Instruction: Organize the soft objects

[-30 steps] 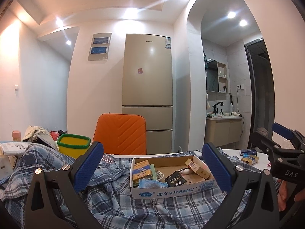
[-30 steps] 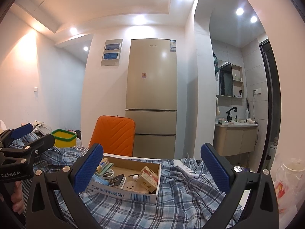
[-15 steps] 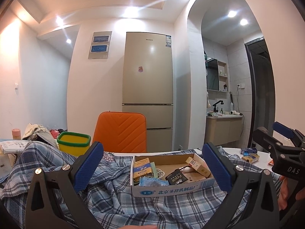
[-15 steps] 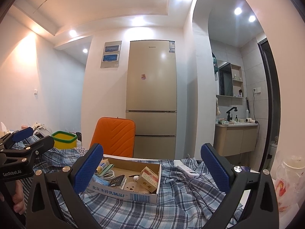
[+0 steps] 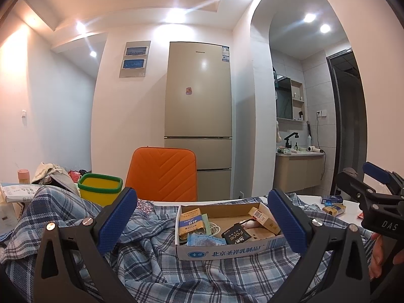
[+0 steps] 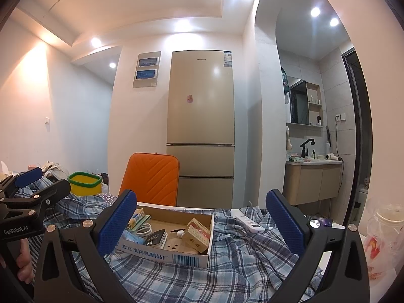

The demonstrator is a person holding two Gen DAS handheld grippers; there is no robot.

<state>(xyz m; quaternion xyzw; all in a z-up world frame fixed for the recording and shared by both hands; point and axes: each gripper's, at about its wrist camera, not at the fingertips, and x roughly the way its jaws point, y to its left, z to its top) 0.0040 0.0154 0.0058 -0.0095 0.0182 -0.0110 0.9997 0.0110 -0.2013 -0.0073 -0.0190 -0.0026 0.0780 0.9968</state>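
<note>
Kitchen-dining room, warm ceiling lights, table almost wholly covered and its surface seen only at the far right corner.

Nearest: left gripper (image 5: pixel 202 221), blue-padded fingers spread wide apart, nothing between them; right gripper (image 6: pixel 200 221), likewise spread wide and empty. Each is also glimpsed at the edge of the other's view, with part of a hand (image 6: pixel 24 262) on the left grip; the rest of the person is cut off.

Blue plaid cloth (image 5: pixel 156 260), crumpled, is draped across the table beneath both grippers; its lower edge is hidden behind the gripper frames, so its full extent cannot be told.

Cardboard box (image 5: pixel 227 248), open-topped, rests on the cloth. Small packets, a white cable and a dark pack are seen inside; labels are too small to read.

White remote (image 6: pixel 250 223) is laid on the cloth right of the box. Plastic bag (image 6: pixel 381 242) is cut off at the right edge.

Yellow bin with green rim (image 5: pixel 99 185), partly hidden by cloth. Orange chair (image 5: pixel 161 174), back only. Beige refrigerator (image 5: pixel 198 106) against the far wall. Bathroom vanity (image 5: pixel 299 168) is seen through the arch.
</note>
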